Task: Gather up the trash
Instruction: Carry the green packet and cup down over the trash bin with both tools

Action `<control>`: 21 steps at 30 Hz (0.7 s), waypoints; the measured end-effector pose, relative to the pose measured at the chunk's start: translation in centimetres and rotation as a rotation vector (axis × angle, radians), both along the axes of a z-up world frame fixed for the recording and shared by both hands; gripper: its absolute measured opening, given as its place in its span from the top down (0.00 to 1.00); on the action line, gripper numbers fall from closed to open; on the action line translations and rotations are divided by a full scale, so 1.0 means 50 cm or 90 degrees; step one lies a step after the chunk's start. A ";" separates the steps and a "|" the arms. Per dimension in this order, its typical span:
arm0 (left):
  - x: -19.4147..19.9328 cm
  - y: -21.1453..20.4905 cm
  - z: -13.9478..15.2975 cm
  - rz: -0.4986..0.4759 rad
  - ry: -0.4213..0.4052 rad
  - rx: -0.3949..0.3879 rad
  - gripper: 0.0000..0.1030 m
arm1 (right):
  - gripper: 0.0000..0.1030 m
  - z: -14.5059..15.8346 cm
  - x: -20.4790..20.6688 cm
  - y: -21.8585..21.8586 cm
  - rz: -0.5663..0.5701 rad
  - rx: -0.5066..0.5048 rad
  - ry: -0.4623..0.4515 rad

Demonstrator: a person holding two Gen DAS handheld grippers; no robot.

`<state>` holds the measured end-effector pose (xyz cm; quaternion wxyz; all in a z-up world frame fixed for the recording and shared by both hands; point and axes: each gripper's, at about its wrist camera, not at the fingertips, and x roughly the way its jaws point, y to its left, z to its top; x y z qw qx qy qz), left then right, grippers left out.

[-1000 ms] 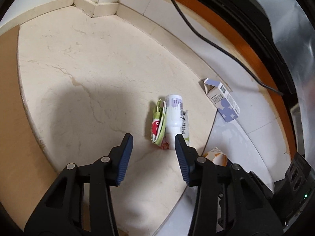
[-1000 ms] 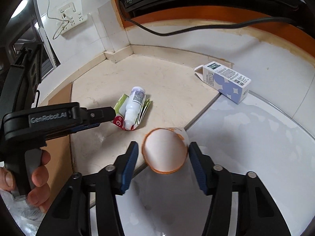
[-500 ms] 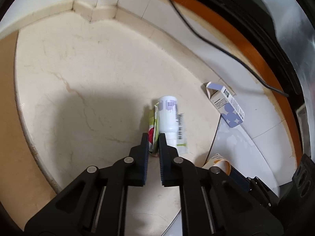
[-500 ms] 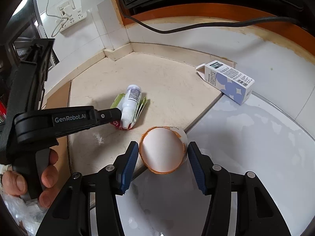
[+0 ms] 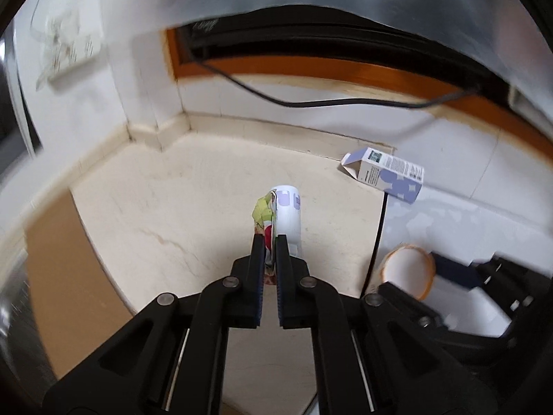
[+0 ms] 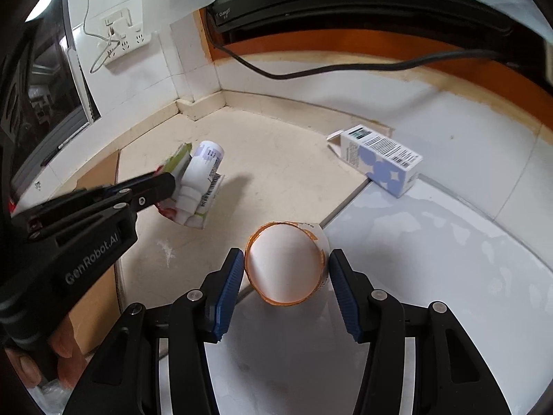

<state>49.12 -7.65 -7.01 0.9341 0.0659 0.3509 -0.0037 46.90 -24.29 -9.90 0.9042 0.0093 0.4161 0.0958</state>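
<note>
My left gripper (image 5: 270,245) is shut on a green and red wrapper (image 5: 262,212). A white bottle with a purple label (image 5: 288,214) hangs with the wrapper, and the bundle (image 6: 197,180) is lifted above the beige counter (image 6: 276,159). A paper cup with an orange rim (image 6: 283,266) lies on its side, its mouth towards my right gripper (image 6: 287,259). The right jaws are closing around the cup; the left pad is at the rim and a small gap remains at the right pad. A white and lavender carton (image 6: 380,162) lies on its side further back.
A black cable (image 6: 311,69) runs along the tiled wall under an orange ledge. A socket strip (image 6: 121,34) hangs on the left wall. A brown board (image 6: 100,180) borders the counter's left side, and a glossy white surface (image 6: 432,259) its right. A hand (image 6: 62,363) holds the left gripper.
The left gripper closed on the wrapper, then rose and rolled, lifting wrapper and bottle off the counter. The right gripper stayed around the cup.
</note>
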 end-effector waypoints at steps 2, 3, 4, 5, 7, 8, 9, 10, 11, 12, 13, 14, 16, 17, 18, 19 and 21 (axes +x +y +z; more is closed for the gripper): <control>-0.009 -0.021 0.000 -0.014 -0.015 0.046 0.97 | 0.51 0.005 -0.007 -0.003 -0.001 -0.016 -0.003; -0.016 -0.036 -0.003 -0.024 -0.027 0.081 0.97 | 0.51 0.006 -0.009 -0.005 -0.002 -0.020 -0.004; -0.021 -0.047 -0.005 -0.031 -0.034 0.102 0.97 | 0.51 0.008 -0.011 -0.008 -0.004 -0.023 -0.005; -0.026 -0.057 -0.008 -0.039 -0.039 0.120 0.97 | 0.51 0.009 -0.015 -0.013 -0.009 -0.027 -0.006; -0.035 -0.077 -0.014 -0.050 -0.047 0.151 0.97 | 0.51 0.011 -0.019 -0.021 -0.016 -0.029 -0.005; -0.039 -0.084 -0.018 -0.054 -0.051 0.161 0.97 | 0.51 0.012 -0.022 -0.026 -0.019 -0.028 -0.004; -0.045 -0.093 -0.020 -0.060 -0.053 0.168 0.97 | 0.51 0.012 -0.025 -0.030 -0.025 -0.032 -0.002; -0.049 -0.099 -0.020 -0.063 -0.055 0.173 0.97 | 0.51 0.013 -0.027 -0.034 -0.028 -0.034 -0.002; -0.053 -0.105 -0.021 -0.065 -0.058 0.180 0.97 | 0.51 0.014 -0.030 -0.039 -0.032 -0.037 -0.003; -0.058 -0.110 -0.020 -0.069 -0.060 0.185 0.97 | 0.51 0.015 -0.033 -0.044 -0.036 -0.039 -0.001; -0.062 -0.114 -0.019 -0.071 -0.061 0.188 0.97 | 0.51 0.018 -0.037 -0.050 -0.038 -0.039 0.000; -0.065 -0.116 -0.018 -0.072 -0.061 0.188 0.97 | 0.51 0.019 -0.040 -0.054 -0.040 -0.039 0.000; -0.076 -0.120 -0.012 -0.074 -0.061 0.188 0.97 | 0.51 0.024 -0.050 -0.066 -0.045 -0.033 0.000; -0.083 -0.121 -0.009 -0.074 -0.060 0.187 0.97 | 0.51 0.027 -0.054 -0.069 -0.046 -0.029 0.000; -0.091 -0.121 -0.004 -0.075 -0.059 0.184 0.97 | 0.51 0.031 -0.061 -0.074 -0.048 -0.028 0.000; -0.098 -0.121 0.001 -0.076 -0.059 0.182 0.97 | 0.51 0.034 -0.068 -0.077 -0.049 -0.026 0.000; -0.120 -0.118 0.012 -0.077 -0.058 0.174 0.97 | 0.51 0.040 -0.083 -0.080 -0.049 -0.025 0.001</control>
